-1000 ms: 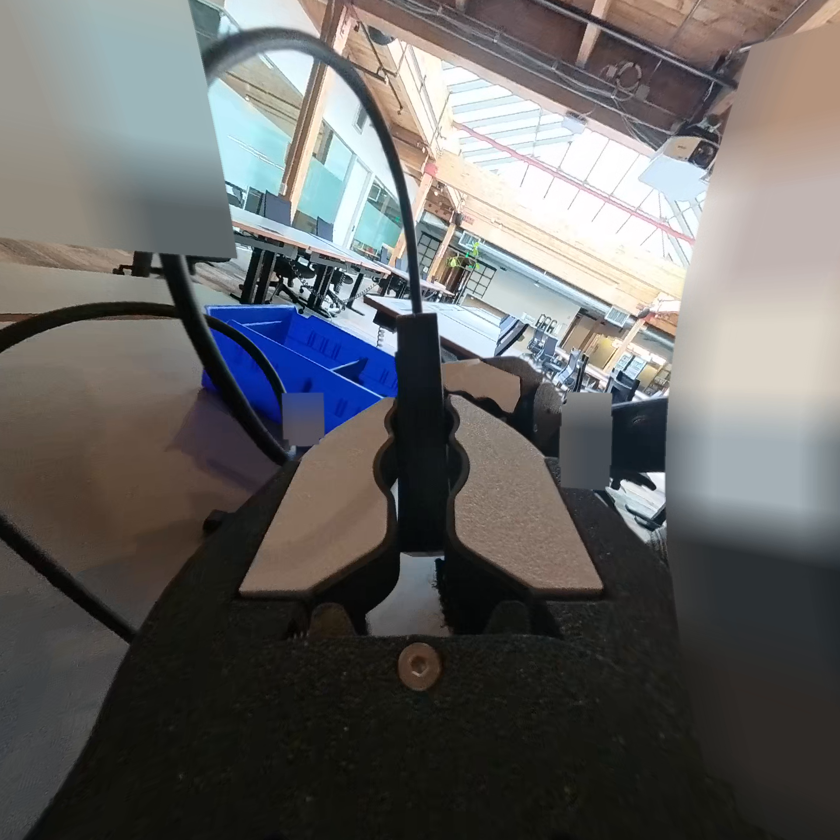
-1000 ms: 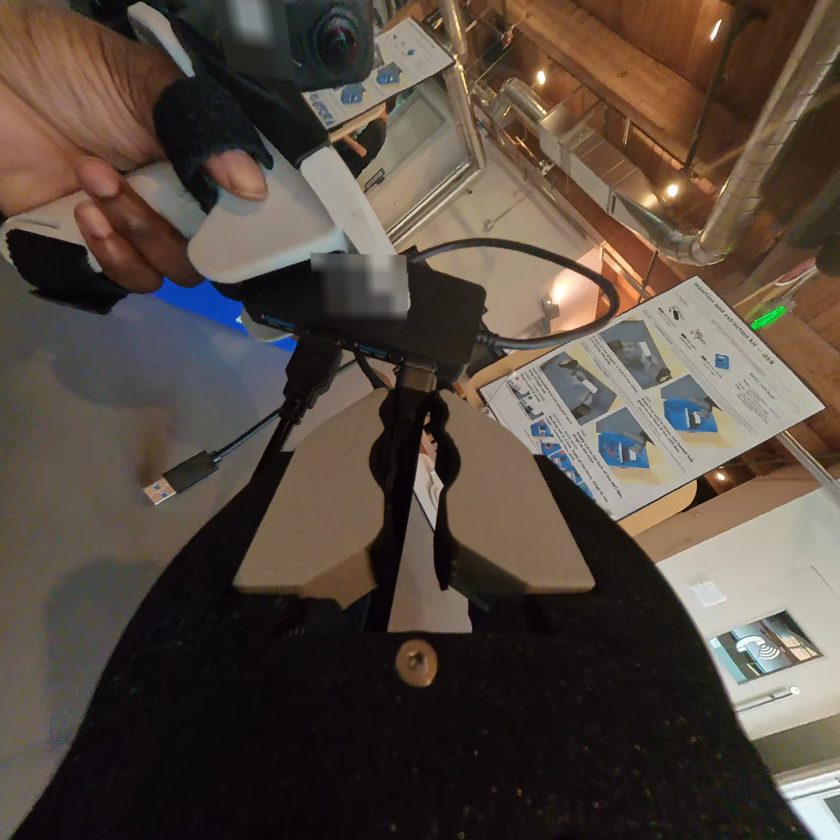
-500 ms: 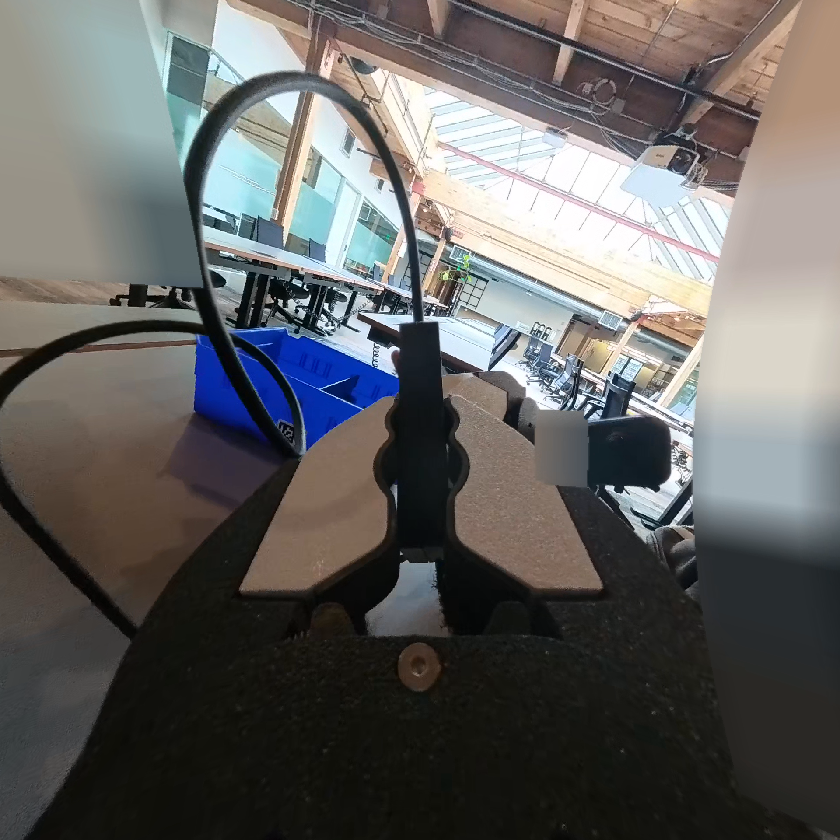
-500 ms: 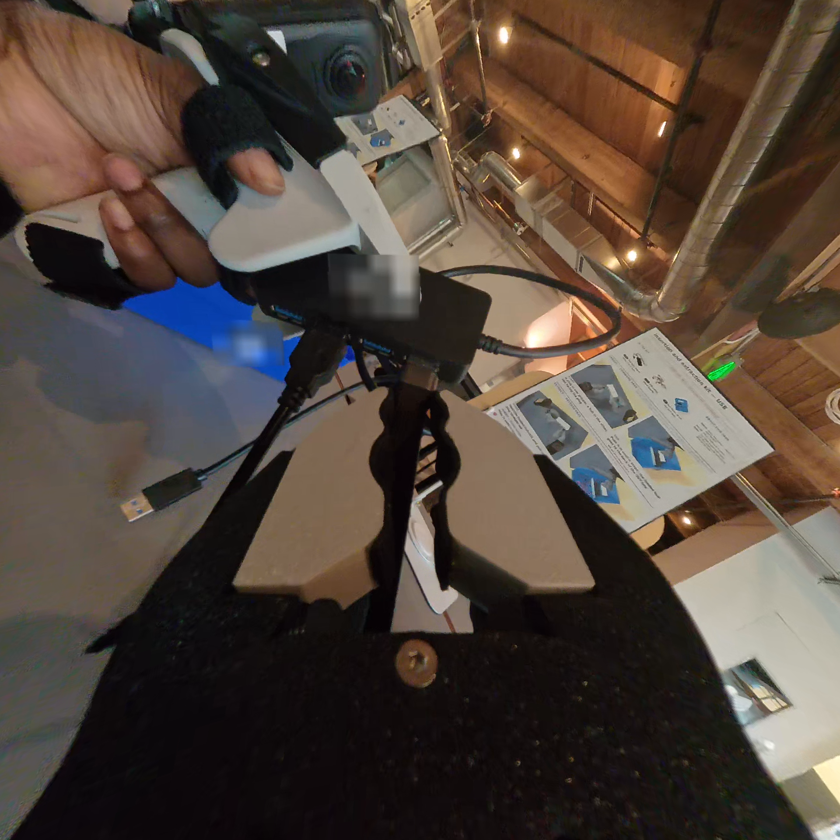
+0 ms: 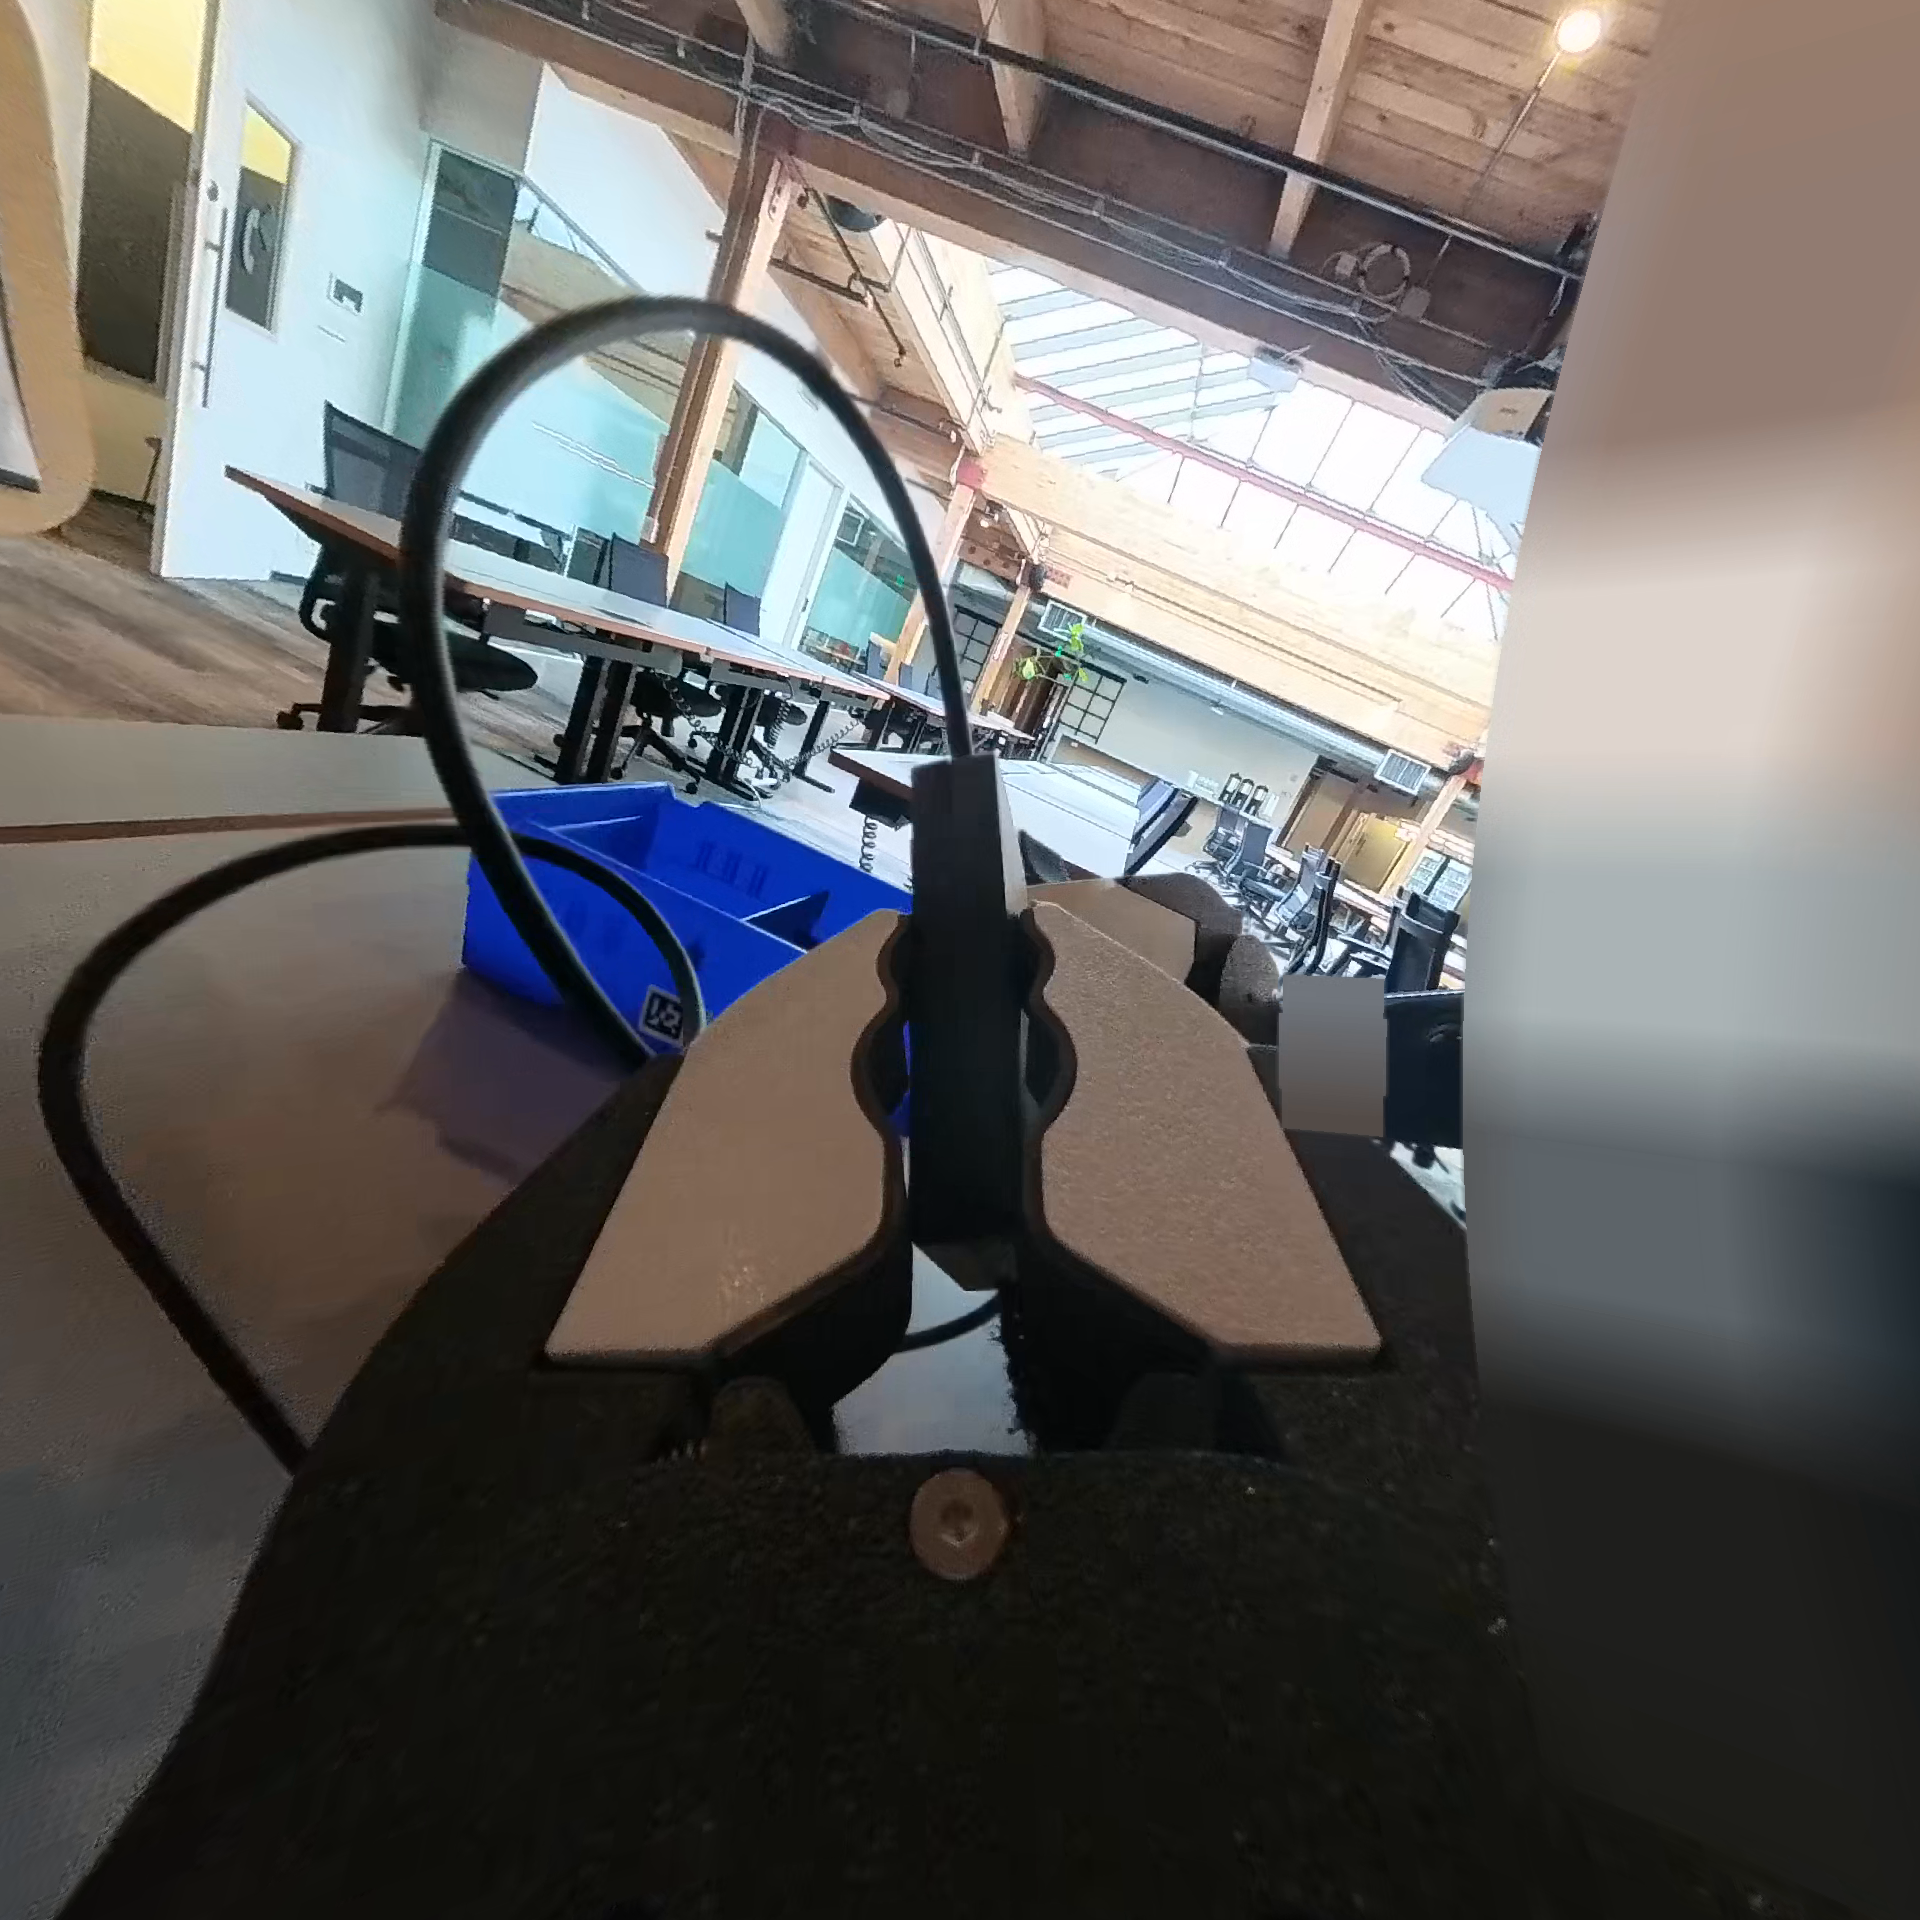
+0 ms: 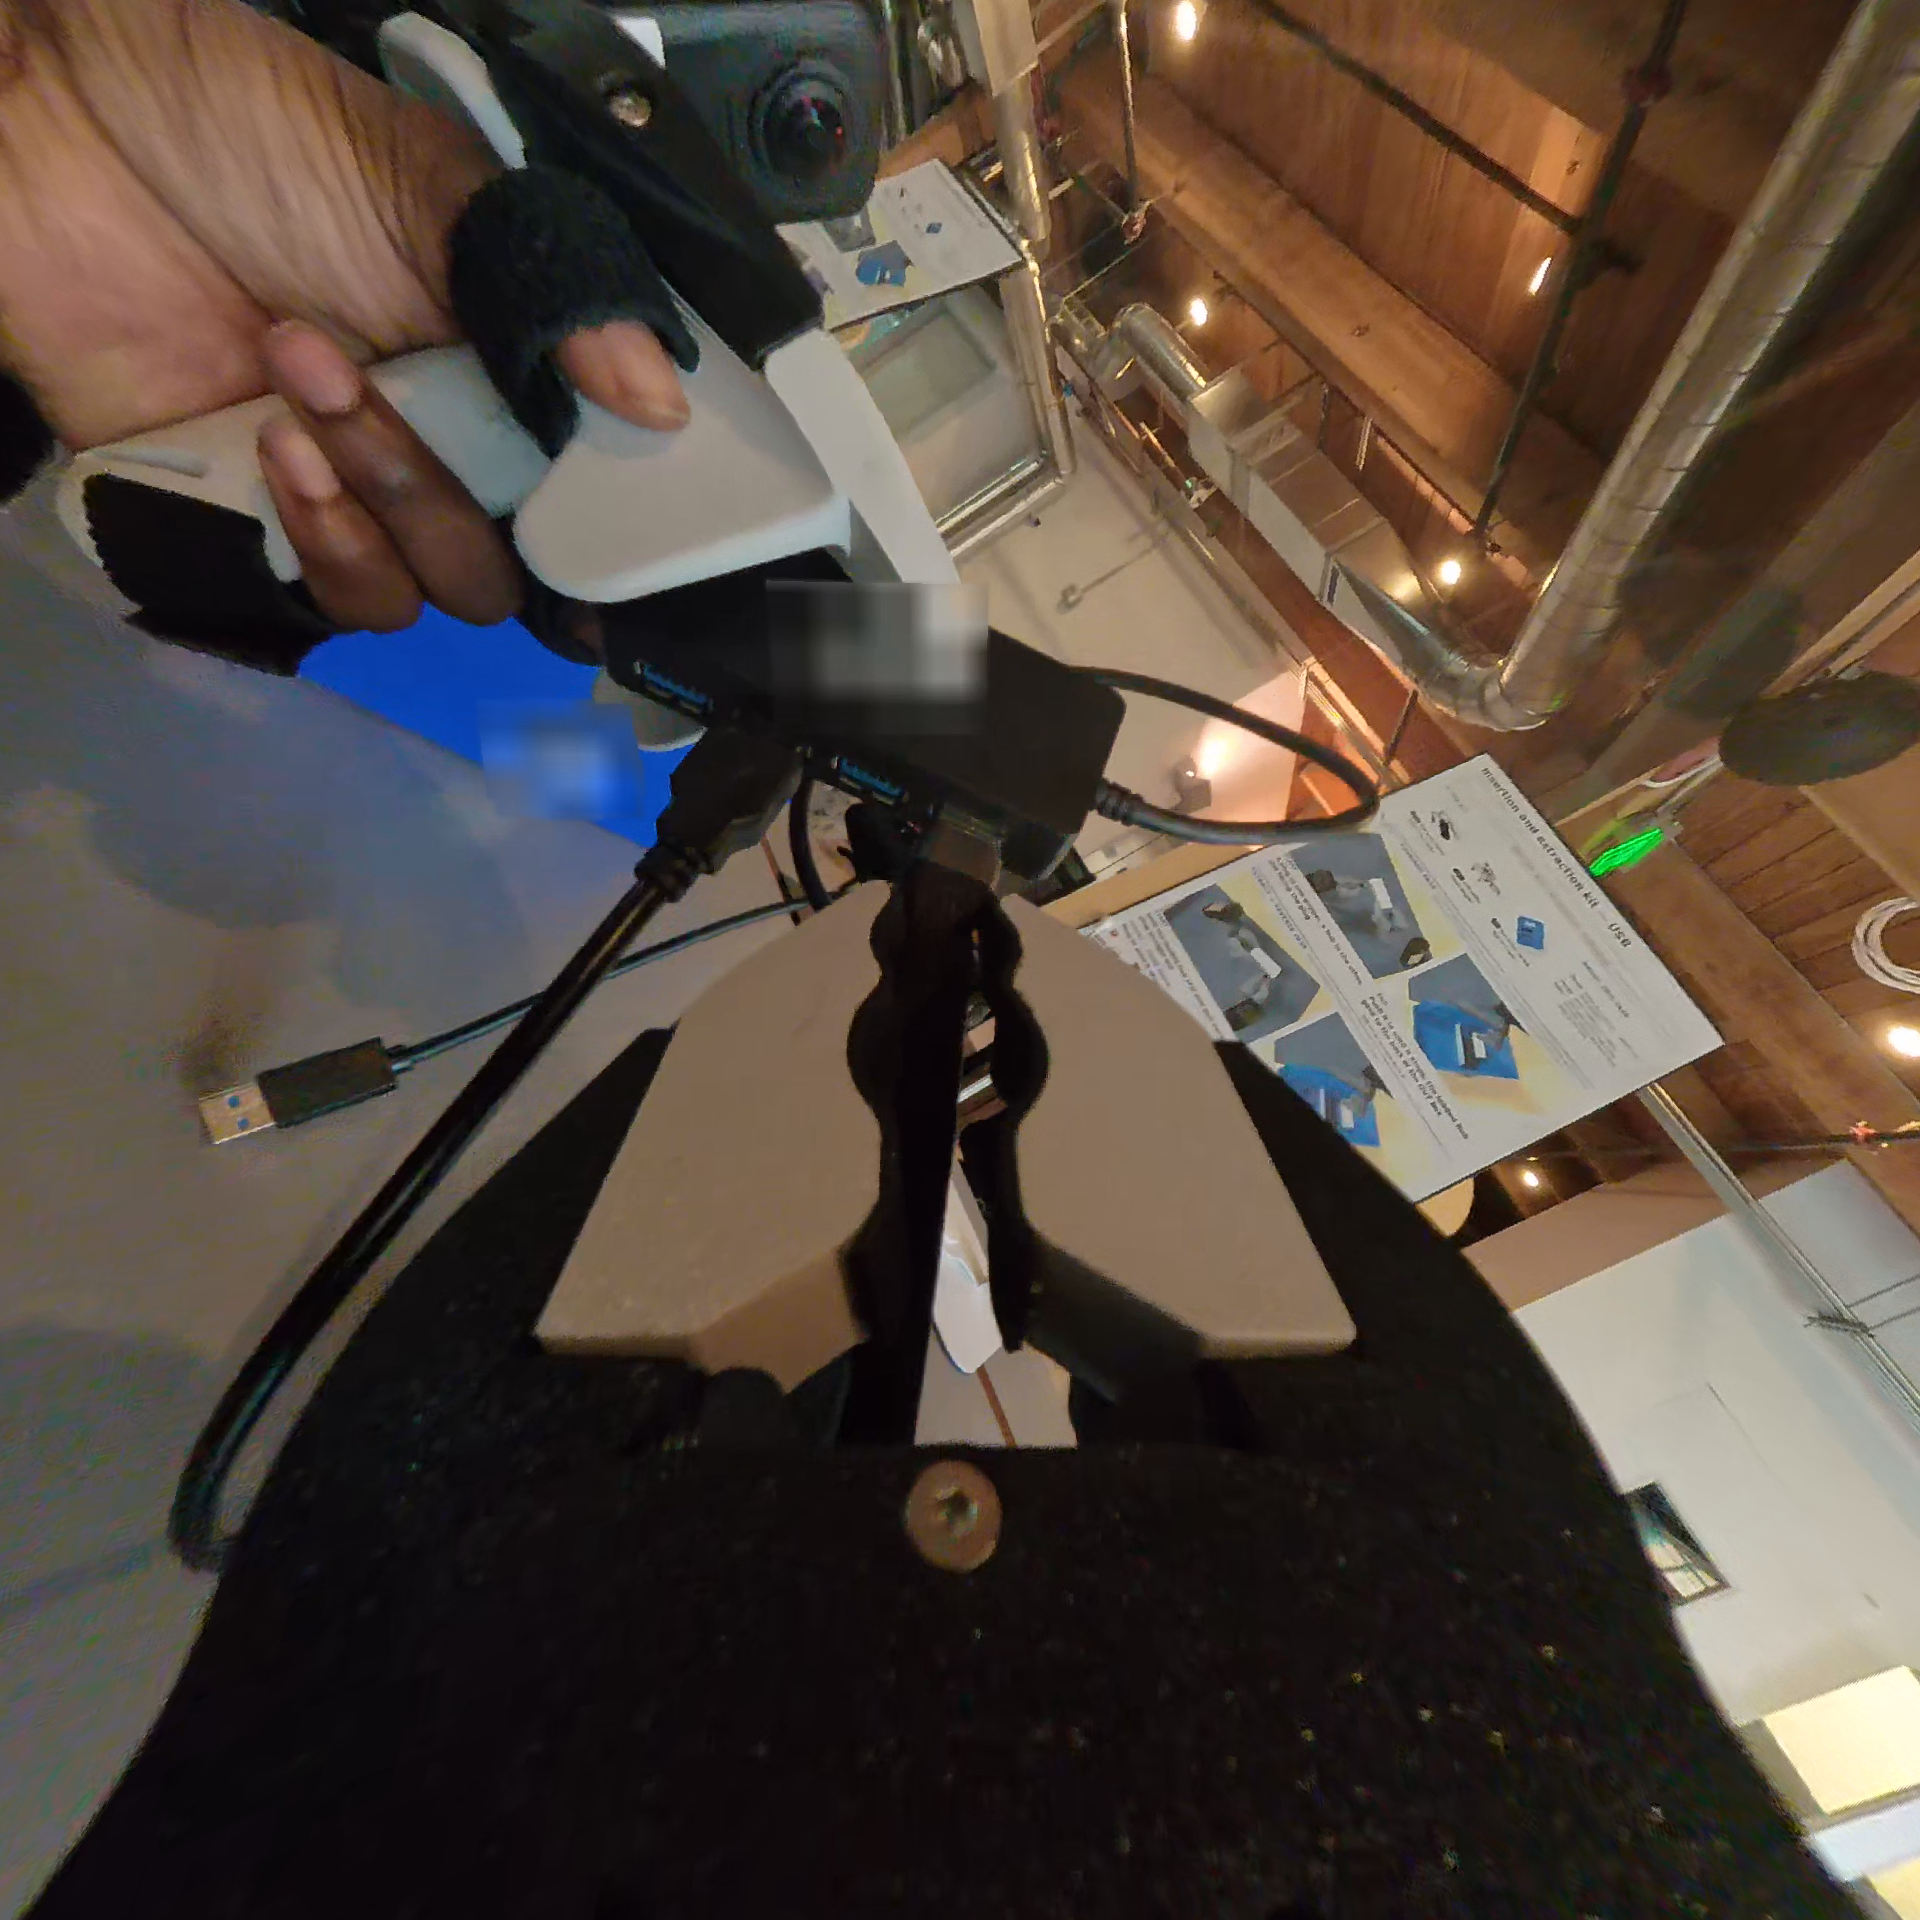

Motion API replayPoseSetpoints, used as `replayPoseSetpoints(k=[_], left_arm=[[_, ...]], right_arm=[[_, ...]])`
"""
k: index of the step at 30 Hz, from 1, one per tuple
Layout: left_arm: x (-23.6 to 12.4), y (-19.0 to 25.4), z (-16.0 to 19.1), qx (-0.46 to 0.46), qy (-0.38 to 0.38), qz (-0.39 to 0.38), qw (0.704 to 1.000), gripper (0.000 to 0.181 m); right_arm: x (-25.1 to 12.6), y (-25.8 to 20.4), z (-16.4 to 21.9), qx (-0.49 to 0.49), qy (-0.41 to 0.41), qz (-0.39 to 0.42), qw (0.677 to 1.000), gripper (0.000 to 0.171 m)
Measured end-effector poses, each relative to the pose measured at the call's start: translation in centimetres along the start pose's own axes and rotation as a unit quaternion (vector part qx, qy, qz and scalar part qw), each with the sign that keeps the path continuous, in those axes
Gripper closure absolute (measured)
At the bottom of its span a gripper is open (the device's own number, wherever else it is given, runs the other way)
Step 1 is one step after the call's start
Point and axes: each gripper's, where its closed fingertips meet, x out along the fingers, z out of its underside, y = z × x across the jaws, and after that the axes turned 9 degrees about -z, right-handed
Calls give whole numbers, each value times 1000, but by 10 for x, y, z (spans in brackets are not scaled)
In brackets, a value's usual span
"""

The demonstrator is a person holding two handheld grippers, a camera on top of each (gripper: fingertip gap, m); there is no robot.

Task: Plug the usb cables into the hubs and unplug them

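The right gripper (image 6: 940, 997) pinches a stiff plug (image 6: 961, 842) at the light hub (image 6: 966, 717); the left gripper (image 5: 961, 997) holds that hub.

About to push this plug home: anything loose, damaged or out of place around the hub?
Nothing looks damaged. One loose USB plug lies unplugged on the grey table, apart from the black hub; another cable is already plugged in.

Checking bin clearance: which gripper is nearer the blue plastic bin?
Left. The left gripper, shut on the black USB hub, sits just in front of the blue plastic bin. The right gripper meets the hub from the opposite side, farther off.
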Motion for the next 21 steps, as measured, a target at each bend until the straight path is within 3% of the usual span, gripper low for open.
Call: replayPoseSetpoints(k=[8, 13, 18, 21], left_arm=[[-1, 7, -8, 20, 22, -1, 1000, 164], [0, 6, -17, 18, 78, -6, 997, 164], [-11, -3, -35, 12, 139, -40, 989, 165], [-19, -7, -38, 6, 121, -43, 992, 165]], right_arm=[[-5, 3, -8, 60, 41, -21, 997, 161], [0, 7, -7, 207, 62, 4, 976, 161], [17, -22, -13, 116, 12, 37, 993, 163], [20, -20, -20, 108, 17, 29, 994, 163]])
